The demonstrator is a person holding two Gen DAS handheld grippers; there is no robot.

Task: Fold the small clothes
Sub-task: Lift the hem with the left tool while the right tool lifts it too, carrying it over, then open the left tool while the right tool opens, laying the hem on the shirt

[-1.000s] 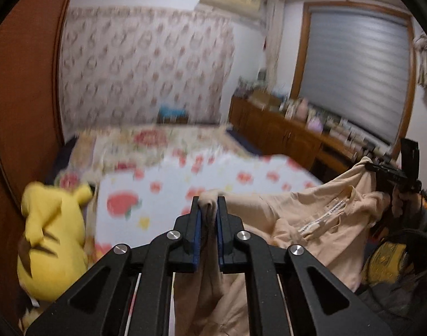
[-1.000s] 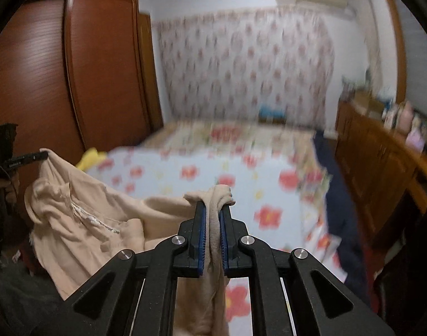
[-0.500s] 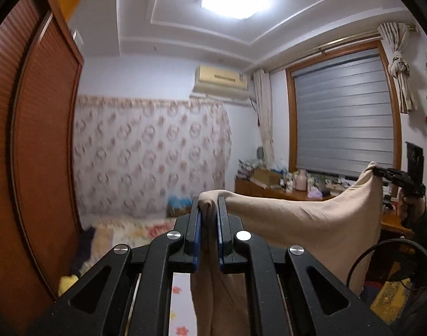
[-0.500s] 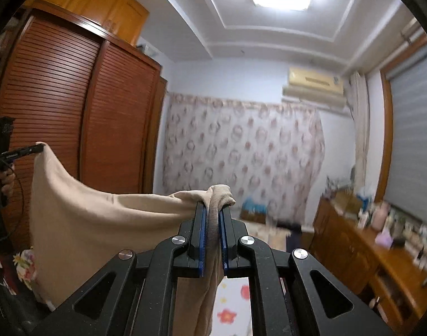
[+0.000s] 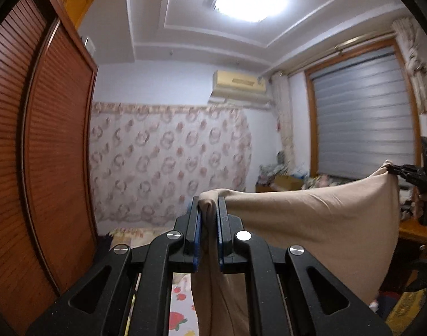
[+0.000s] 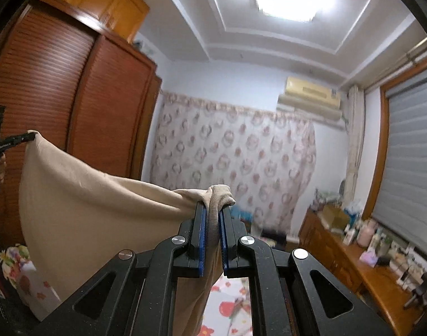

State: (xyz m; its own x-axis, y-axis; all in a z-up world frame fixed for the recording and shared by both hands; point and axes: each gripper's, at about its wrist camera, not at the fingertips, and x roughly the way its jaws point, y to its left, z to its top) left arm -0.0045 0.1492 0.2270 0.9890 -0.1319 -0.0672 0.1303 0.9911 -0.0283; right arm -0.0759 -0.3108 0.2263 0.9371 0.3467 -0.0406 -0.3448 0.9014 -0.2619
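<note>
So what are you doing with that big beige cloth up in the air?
A person is holding a beige garment stretched out between two hand-held grippers. The left gripper is shut on one top corner and the right gripper is shut on the other, so the cloth hangs spread between them, above the flowered bedsheet. Nothing is folded yet; it looks like the garment is being opened out before it gets laid down for folding.

Both tools have lifted the beige garment (image 5: 311,224) off the bed (image 6: 235,302). It now hangs stretched between the left tool (image 5: 209,210) and right tool (image 6: 212,210), its top edge taut.
</note>
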